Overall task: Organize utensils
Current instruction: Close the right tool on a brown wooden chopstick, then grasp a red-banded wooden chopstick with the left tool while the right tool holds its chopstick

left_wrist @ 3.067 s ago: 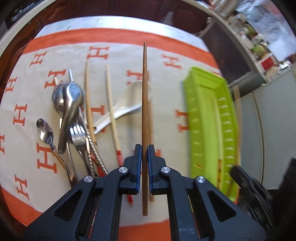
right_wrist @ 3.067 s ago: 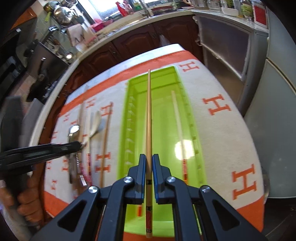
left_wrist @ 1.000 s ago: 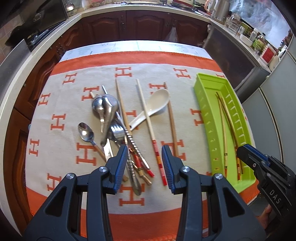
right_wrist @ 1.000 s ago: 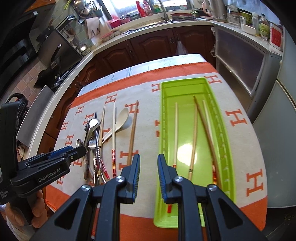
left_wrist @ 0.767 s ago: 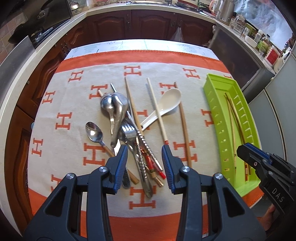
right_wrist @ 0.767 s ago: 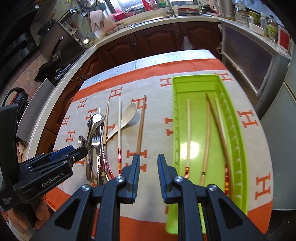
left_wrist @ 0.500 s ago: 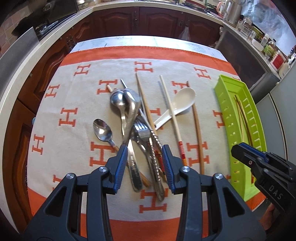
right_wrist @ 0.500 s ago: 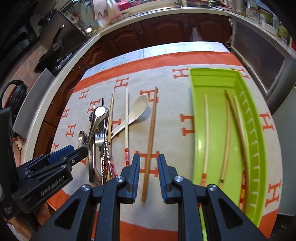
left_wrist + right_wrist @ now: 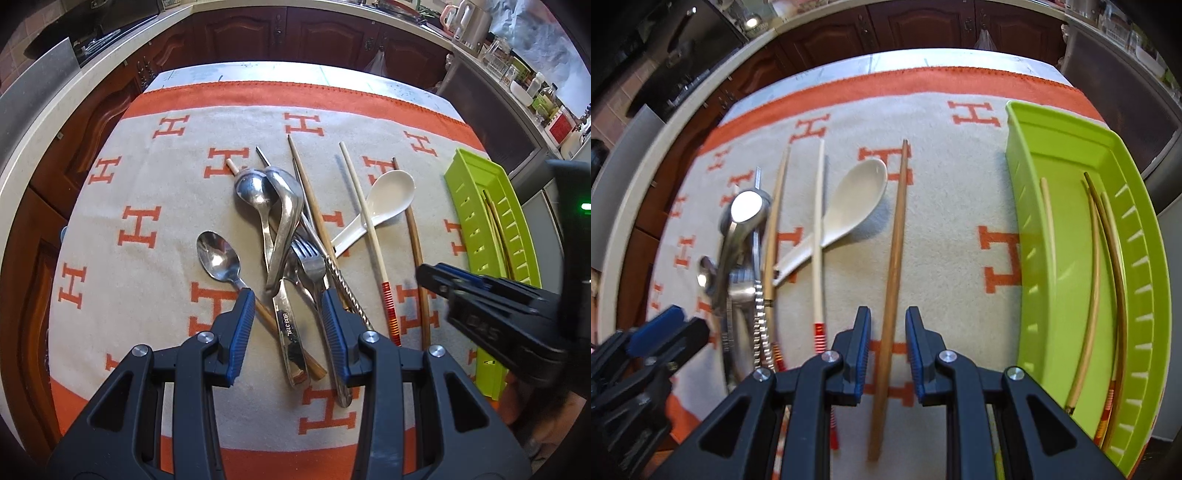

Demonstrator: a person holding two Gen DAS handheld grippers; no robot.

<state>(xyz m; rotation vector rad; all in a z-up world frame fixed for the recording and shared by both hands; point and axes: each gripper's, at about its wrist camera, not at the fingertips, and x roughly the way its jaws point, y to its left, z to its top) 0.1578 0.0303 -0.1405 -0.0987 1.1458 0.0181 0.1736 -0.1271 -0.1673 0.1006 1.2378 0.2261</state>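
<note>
A heap of metal spoons and a fork (image 9: 291,236) lies on the cloth with a white ceramic spoon (image 9: 384,199), a red-banded pale chopstick (image 9: 365,229) and a brown chopstick (image 9: 894,251). My left gripper (image 9: 288,314) is open above the metal handles. My right gripper (image 9: 886,332) is open, its jaws on either side of the brown chopstick, low over the cloth. The green tray (image 9: 1067,147) at the right holds several chopsticks (image 9: 1097,258). The tray also shows in the left wrist view (image 9: 465,192).
The utensils lie on a beige cloth with orange H marks (image 9: 140,229) on a small table. Dark wood cabinets and a counter (image 9: 295,33) run behind. A grey appliance (image 9: 1126,107) stands beyond the tray.
Both chopsticks held earlier now lie in the tray and both grippers have opened. The left gripper moved left over the metal utensils. The right gripper moved left and down around the brown chopstick.
</note>
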